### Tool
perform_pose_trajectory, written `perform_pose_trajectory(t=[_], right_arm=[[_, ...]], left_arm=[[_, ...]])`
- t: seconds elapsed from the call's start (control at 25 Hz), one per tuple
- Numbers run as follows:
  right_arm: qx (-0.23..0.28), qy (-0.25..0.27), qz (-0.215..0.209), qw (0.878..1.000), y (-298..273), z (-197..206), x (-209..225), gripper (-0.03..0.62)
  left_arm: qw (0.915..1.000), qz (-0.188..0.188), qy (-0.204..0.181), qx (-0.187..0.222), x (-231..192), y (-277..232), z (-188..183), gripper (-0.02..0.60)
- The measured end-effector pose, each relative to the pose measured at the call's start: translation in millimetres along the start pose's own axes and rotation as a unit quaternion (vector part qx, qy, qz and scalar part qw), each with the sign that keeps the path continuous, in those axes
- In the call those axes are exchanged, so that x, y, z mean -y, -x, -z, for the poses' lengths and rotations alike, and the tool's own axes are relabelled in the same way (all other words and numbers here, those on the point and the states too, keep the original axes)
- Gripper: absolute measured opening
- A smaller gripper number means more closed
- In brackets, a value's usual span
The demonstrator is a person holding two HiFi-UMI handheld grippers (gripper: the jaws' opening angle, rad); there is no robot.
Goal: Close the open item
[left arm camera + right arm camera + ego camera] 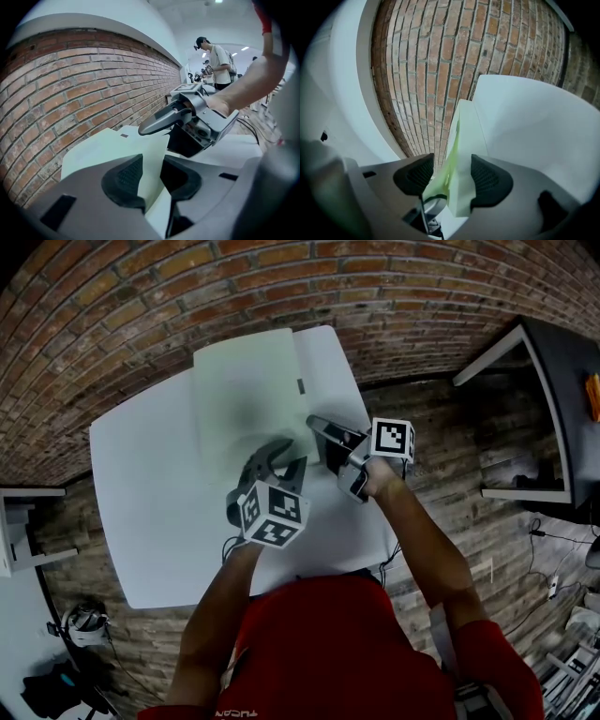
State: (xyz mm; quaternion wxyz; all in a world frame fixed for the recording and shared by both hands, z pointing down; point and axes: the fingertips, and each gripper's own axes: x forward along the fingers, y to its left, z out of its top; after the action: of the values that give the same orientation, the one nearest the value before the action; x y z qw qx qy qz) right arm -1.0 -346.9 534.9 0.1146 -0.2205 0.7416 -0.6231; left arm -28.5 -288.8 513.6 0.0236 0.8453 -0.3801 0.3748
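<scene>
- Gripping the folder [466,136], the right gripper [447,176] has its jaws closed on the near edge. The pad [487,180] at 3 o'clock lies flat on the pale cover, and a brighter green sheet bulges toward the other pad [415,174] at 9 o'clock.
- The left gripper [150,176] has its jaws about half apart. A raised corner of the folder [152,159] slants across the gap and leans on the pad [123,180] at 9 o'clock. No squeeze shows, so this gripper is not clamped.
- From the head view the folder [246,381] lies on the white table [150,521] toward its 12 o'clock side, near the brick wall [112,296].
- The left gripper [281,457] meets the folder's edge at 6 o'clock, and the right gripper [317,424] meets its corner at about 4 o'clock.
- In the left gripper view the right gripper [154,125] sits at 1 o'clock, one finger just above the raised corner.
- Hard to make out: a dark shadow covers the folder's near half in the head view, so how far the cover stands up cannot be read there.
- The folder's lower end drops out of sight between the right gripper's jaws, and what is inside it is hidden.
- A person [216,56] stands far back at 1 o'clock in the left gripper view, small and cut off below the waist by the forearm.
</scene>
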Motion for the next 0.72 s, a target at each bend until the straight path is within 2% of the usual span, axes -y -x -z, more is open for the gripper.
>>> perform_pose_trajectory(t=[0.16, 0.36, 0.56, 0.72], right_arm=[[-0.024, 0.046, 0.04, 0.998, -4.6, 1.9, -3.4, 0.233], [-0.068, 0.119, 0.09, 0.986, -10.4, 6.0, -4.1, 0.233], [-0.117, 0.215, 0.14, 0.959, -16.1, 8.5, -6.5, 0.233], [-0.121, 0.301, 0.182, 0.928, -21.5, -8.9, -14.9, 0.233]], left_arm=[[0.9997, 0.006, -0.012, -0.019, 1.4, -4.0, 1.0, 0.113], [0.9995, 0.021, 0.008, -0.022, 1.9, -6.7, 1.8, 0.117], [0.9994, 0.016, 0.008, -0.029, 1.9, -7.0, 2.0, 0.117], [0.9994, 0.012, 0.007, -0.031, 3.0, -7.2, 0.5, 0.117]])
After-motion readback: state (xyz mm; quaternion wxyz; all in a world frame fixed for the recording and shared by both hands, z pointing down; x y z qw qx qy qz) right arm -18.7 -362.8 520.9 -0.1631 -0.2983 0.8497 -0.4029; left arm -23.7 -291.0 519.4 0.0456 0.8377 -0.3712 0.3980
